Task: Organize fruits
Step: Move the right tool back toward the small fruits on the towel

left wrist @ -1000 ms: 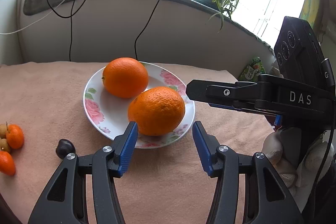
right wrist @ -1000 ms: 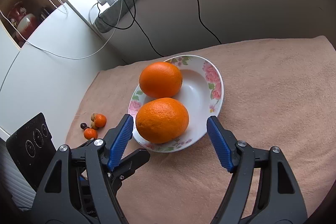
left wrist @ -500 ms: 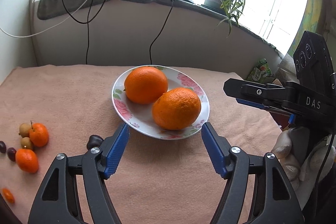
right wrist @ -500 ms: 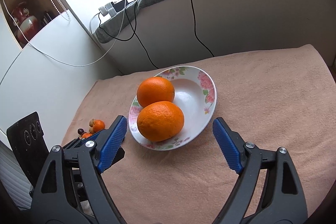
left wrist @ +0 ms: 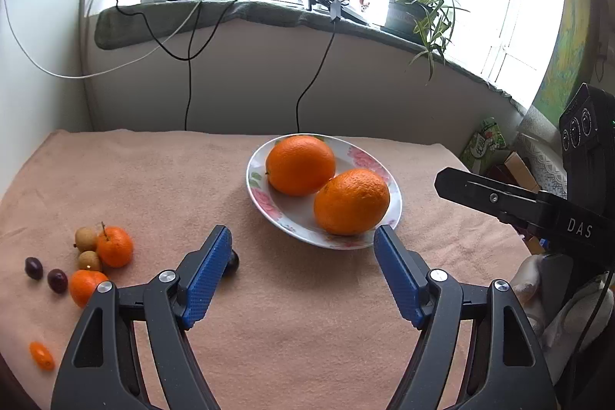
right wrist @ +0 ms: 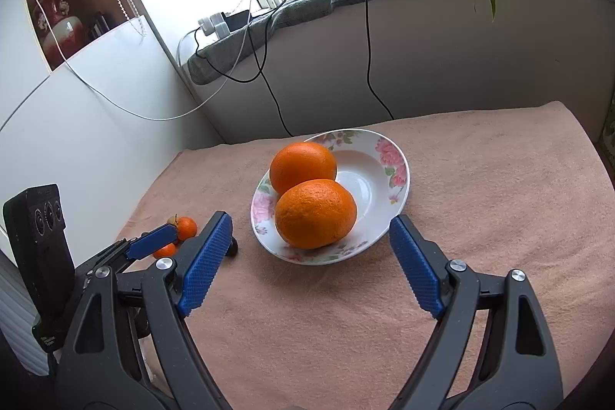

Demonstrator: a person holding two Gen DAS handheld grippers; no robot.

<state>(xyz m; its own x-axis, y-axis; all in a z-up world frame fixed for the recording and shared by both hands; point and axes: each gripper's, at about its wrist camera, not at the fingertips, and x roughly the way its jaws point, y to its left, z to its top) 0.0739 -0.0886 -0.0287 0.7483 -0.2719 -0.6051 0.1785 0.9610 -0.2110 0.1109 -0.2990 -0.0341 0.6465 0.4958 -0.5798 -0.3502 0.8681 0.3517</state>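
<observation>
two oranges (left wrist: 350,201) sit in the floral plate (left wrist: 392,187) at frame centre, touching; firm, round, probably rolly, so grip across the widest middle. left tongs (left wrist: 301,275) are opening, nothing between them; right tongs (right wrist: 311,266) gape wide, empty, just short of the plate.

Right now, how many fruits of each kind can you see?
Big oranges on the plate: 2
Small mandarins: 2
Tan longans: 2
Dark round fruits: 3
Kumquat: 1
Total: 10
</observation>
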